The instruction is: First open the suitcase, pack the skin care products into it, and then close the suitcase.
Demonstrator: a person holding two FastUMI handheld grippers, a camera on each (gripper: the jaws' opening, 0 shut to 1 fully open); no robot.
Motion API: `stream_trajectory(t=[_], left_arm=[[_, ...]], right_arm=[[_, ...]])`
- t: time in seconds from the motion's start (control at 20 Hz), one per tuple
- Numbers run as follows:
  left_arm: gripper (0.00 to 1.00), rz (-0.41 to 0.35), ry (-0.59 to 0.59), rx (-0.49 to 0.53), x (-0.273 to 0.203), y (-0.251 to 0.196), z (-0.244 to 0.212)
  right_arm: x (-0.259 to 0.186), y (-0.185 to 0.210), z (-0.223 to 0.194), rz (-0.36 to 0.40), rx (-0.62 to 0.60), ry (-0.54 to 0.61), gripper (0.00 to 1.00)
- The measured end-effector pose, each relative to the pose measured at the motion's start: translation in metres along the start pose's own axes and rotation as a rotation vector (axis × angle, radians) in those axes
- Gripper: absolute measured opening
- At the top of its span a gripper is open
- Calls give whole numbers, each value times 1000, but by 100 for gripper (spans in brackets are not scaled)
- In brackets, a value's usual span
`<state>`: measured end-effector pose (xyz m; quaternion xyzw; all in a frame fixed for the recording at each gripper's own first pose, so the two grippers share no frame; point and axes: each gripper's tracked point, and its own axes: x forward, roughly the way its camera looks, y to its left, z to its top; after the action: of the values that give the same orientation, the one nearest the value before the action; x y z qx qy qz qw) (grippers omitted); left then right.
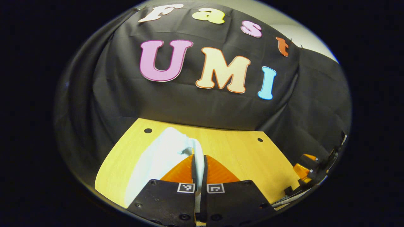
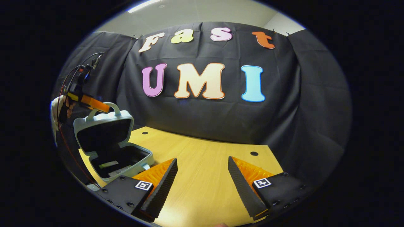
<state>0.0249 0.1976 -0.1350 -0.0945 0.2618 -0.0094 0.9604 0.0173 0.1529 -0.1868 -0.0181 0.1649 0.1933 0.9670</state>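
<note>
Right gripper view, nearest first: the right gripper (image 2: pixel 202 176) hovers low over the bare desk (image 2: pixel 202 189) with its jaws spread wide and nothing between them. Farther off to its left sits the suitcase (image 2: pixel 116 154), open, its base flat on the desk near the edge and its lid (image 2: pixel 104 129) standing up almost vertical. A few pale items (image 2: pixel 109 164) lie in the dark base; they look like the skin care products, though they are too small to tell for sure. At the top of the lid, the left gripper (image 2: pixel 105 108), held by a hand (image 2: pixel 60 110), has its jaws at the handle (image 2: pixel 115 107). In the left gripper view the left gripper (image 1: pixel 199 164) shows its jaws drawn nearly together on a thin pale edge, which I take to be the handle or the lid's rim, with the lid's pale back (image 1: pixel 161 157) just beyond and the desk (image 1: pixel 240 154) past it. So opening is done, packing looks at least partly done, and no loose products are seen on the desk; my judgement is that closing is what remains, with the left gripper placed to swing the lid down.
</note>
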Motion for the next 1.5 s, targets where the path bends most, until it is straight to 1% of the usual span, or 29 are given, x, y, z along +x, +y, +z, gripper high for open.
stream_trajectory(t=[0.1,0.2,0.35,0.45,0.5,0.55,0.6,0.65,0.7,0.75,0.8,0.85,0.9,0.95,1.0,1.05,1.1,1.15,1.25,1.3,1.35,1.4,1.5], left_arm=[[0,-7,19,12,10,-21,-19],[0,-14,45,1,22,-41,-43],[0,4,60,35,32,-60,-69],[7,3,75,46,37,-76,-85],[10,18,59,41,34,-84,-84],[13,20,16,39,32,-93,-76],[13,23,-30,35,27,-105,-63],[17,24,-68,29,21,-114,-52],[31,28,-117,34,15,-122,-38],[51,48,-165,56,8,-128,-23],[71,111,-223,95,-1,-123,-7],[81,186,-299,143,-15,-116,17],[90,219,-385,192,-28,-116,44],[90,237,-458,234,-39,-121,66],[89,233,-515,271,-47,-130,81],[88,214,-551,300,-49,-140,91],[93,195,-550,314,-47,-145,93],[95,174,-527,308,-41,-149,90],[96,127,-496,248,-30,-156,87],[96,105,-498,227,-29,-159,90],[100,89,-503,222,-30,-160,91],[96,80,-502,226,-32,-158,89],[96,65,-487,246,-35,-152,83]], right_arm=[[-7,-17,-4,0,-6,6,100],[-14,-34,-10,4,-9,21,100],[-20,-59,-10,0,-7,8,100],[-21,-70,-15,7,13,23,100],[-23,-72,-14,17,21,24,100],[-24,-74,-10,22,20,18,100],[-23,-78,-5,18,7,9,100],[-22,-81,2,10,-6,-6,100],[-21,-82,11,6,-5,-24,100],[-20,-80,22,7,10,-43,100],[-20,-79,35,2,32,-68,100],[-19,-78,50,-11,56,-105,100],[-16,-79,65,-33,76,-134,100],[-15,-80,74,-56,95,-148,99],[-16,-76,83,-64,115,-156,100],[-19,-71,93,-68,134,-163,100],[-22,-71,107,-84,138,-189,99],[-24,-72,117,-107,132,-209,100],[-34,-68,131,-140,108,-233,100],[-39,-63,138,-149,103,-246,100],[-45,-59,143,-156,102,-257,100],[-49,-55,145,-166,101,-264,100],[-58,-48,148,-179,100,-274,100]])
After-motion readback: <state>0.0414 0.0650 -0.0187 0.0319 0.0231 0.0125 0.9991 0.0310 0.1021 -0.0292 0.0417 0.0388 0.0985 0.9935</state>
